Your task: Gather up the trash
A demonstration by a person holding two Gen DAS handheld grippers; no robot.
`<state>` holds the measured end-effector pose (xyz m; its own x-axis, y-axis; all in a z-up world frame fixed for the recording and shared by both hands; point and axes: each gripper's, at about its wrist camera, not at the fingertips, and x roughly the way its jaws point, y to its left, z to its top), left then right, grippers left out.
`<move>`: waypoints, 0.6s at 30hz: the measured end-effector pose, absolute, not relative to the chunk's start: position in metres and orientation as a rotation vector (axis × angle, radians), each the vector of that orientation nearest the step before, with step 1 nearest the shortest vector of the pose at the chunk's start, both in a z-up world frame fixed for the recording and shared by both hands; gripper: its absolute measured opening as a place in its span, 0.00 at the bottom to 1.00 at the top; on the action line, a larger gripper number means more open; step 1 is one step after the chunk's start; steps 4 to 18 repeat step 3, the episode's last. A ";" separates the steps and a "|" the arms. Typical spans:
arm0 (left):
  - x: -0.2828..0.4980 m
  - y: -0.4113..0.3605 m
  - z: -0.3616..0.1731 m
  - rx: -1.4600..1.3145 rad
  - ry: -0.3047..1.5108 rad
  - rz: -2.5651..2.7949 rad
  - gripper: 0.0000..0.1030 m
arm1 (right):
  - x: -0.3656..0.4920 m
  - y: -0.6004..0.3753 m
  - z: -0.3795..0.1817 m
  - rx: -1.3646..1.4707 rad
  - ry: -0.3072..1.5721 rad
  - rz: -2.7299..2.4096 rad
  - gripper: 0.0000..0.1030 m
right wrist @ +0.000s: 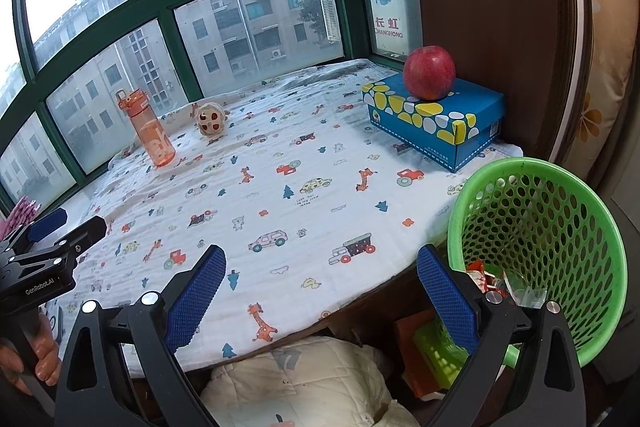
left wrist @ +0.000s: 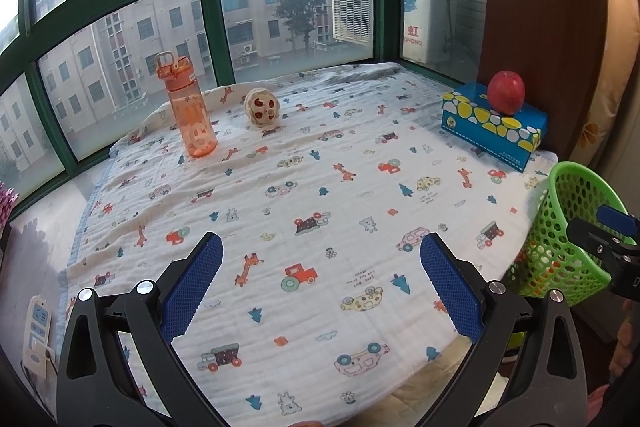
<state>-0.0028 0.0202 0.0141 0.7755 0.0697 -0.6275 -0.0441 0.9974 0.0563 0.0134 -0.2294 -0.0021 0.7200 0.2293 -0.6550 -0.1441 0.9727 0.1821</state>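
Green perforated plastic basket (right wrist: 560, 227), crinkled wrappers (right wrist: 492, 279).

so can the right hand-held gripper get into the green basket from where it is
Probably yes: the right hand-held gripper is open and empty, and the green basket sits right beside it, its open mouth unobstructed, wrappers already inside.

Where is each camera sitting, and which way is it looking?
Left wrist: rides the open left gripper, looks across the patterned cloth to the window; the right gripper pokes in at its right.
Right wrist: rides the open right gripper, further right, over the green basket; a hand holds the left gripper.
Shared: orange bottle, apple, blue box.
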 end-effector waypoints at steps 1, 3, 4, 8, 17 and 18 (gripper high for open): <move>-0.003 0.021 0.014 0.039 0.681 0.063 0.95 | 0.014 -0.229 -0.002 0.122 0.740 0.207 0.90; -0.003 0.021 0.014 0.038 0.682 0.062 0.95 | 0.013 -0.230 -0.003 0.123 0.740 0.207 0.90; -0.003 0.021 0.014 0.038 0.682 0.062 0.95 | 0.013 -0.230 -0.003 0.123 0.740 0.207 0.90; -0.003 0.021 0.014 0.038 0.682 0.062 0.95 | 0.013 -0.230 -0.003 0.123 0.740 0.207 0.90; -0.003 0.021 0.014 0.038 0.682 0.062 0.95 | 0.013 -0.230 -0.003 0.123 0.740 0.207 0.90; -0.003 0.021 0.014 0.038 0.682 0.062 0.95 | 0.013 -0.230 -0.003 0.123 0.740 0.207 0.90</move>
